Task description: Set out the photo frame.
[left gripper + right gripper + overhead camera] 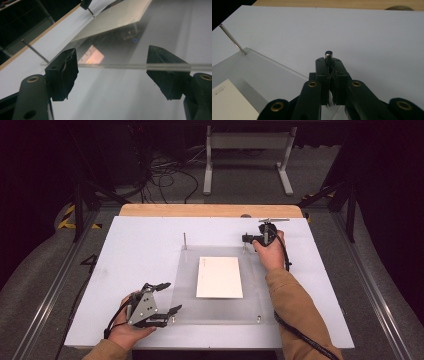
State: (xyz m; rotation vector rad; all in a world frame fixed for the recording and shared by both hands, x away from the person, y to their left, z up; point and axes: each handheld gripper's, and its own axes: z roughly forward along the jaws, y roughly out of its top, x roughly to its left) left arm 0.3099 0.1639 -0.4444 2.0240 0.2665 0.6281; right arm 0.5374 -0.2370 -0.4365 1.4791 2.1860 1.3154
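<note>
Your right gripper (329,65): clamped on upright thin metal pin (328,55). Your left gripper (112,72): jaws wide, straddling clear acrylic plate (115,66) edge, untouching.

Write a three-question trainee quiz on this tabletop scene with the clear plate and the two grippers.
1. True or false: the right gripper is shut on a metal pin at the far right corner of the clear plate.
2. What lies on the clear plate? A) a white card B) a red cup C) a sponge
3. Fill in: the left gripper, at the plate's near left corner, has its jaws ____.

Key: 1 true; 2 A, the white card; 3 open, with the plate's edge between them.
</note>
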